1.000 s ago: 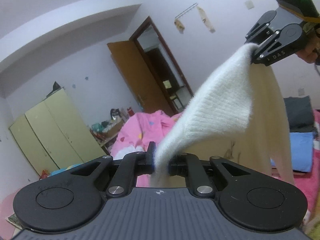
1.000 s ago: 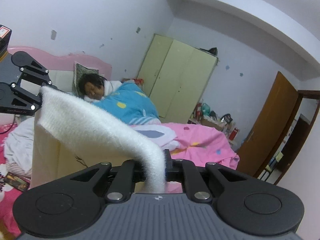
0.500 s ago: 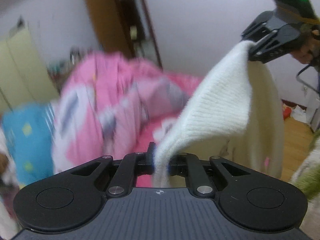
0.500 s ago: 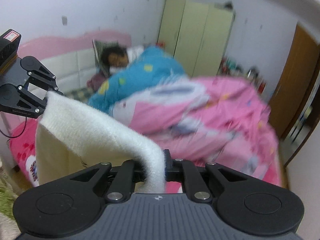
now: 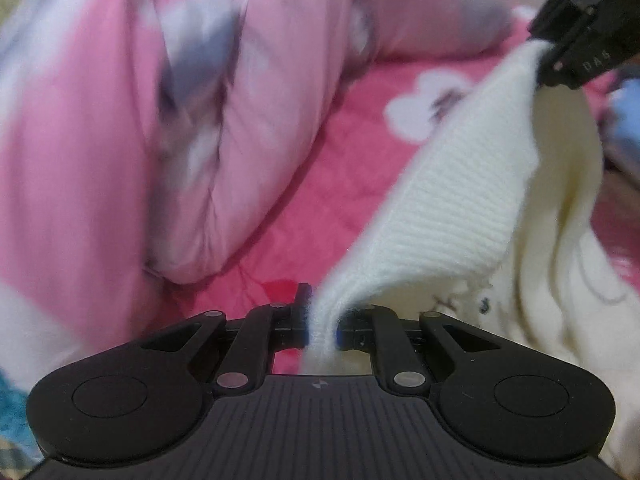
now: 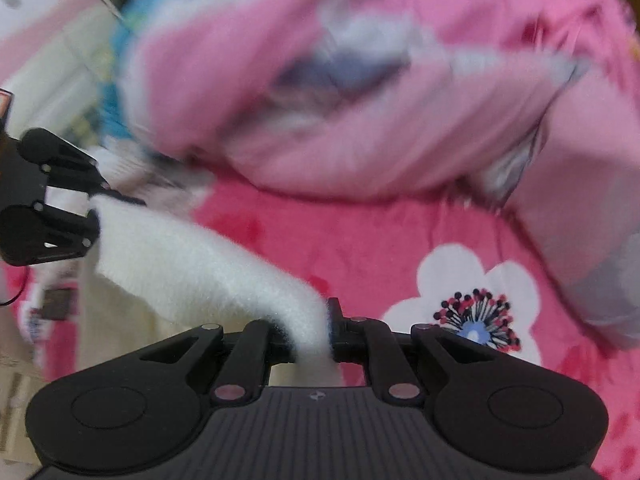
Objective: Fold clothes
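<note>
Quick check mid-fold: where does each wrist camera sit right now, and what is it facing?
Left wrist: sits behind the left tongs, facing down at the pink floral bedsheet and bunched pink quilt; the tongs pinch the cream sweater, and the right tongs show upper right.
Right wrist: sits behind the right tongs, facing the same bedsheet and quilt; the left tongs show at left.
Shared: the sweater's ribbed hem, stretched between both tongs, plus the bedding.

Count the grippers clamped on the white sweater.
2. The left gripper pinches one end of the white sweater hem band; the right gripper pinches the other end.
</note>
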The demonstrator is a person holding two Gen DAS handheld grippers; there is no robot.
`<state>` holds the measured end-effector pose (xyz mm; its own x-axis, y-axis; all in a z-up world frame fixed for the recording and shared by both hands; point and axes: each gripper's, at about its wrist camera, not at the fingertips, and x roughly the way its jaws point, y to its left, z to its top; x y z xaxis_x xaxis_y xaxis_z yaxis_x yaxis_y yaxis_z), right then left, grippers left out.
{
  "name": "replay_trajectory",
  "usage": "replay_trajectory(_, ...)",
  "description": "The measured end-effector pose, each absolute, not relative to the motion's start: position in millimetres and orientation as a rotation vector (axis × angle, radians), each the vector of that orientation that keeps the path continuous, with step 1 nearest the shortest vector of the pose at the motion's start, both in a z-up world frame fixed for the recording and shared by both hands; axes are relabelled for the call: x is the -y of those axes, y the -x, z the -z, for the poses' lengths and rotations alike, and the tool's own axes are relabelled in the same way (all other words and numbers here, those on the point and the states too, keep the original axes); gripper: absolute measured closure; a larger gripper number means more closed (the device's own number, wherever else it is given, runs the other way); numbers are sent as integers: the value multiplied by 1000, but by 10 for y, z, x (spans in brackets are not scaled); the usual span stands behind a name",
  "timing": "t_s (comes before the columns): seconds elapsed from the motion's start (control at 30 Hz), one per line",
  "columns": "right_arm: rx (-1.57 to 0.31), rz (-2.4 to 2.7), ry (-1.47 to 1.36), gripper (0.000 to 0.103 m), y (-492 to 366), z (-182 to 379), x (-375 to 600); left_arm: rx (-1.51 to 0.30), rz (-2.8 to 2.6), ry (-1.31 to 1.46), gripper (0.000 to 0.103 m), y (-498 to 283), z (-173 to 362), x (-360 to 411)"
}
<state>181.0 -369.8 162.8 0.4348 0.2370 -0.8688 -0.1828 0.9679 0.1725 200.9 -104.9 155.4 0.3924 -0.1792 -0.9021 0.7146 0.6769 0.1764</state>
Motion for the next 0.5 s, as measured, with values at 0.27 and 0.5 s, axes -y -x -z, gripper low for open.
replay_trajectory(0.27, -1141, -169, -38, 91, -2536, -139, 3804, -1064, 560, -533, 82, -2554, -184, 980)
replay_trajectory(0.5, -1141, -112, -59, 55, -2496, 14, 3794, -1087, 489, -314, 38, -2595, -244, 510)
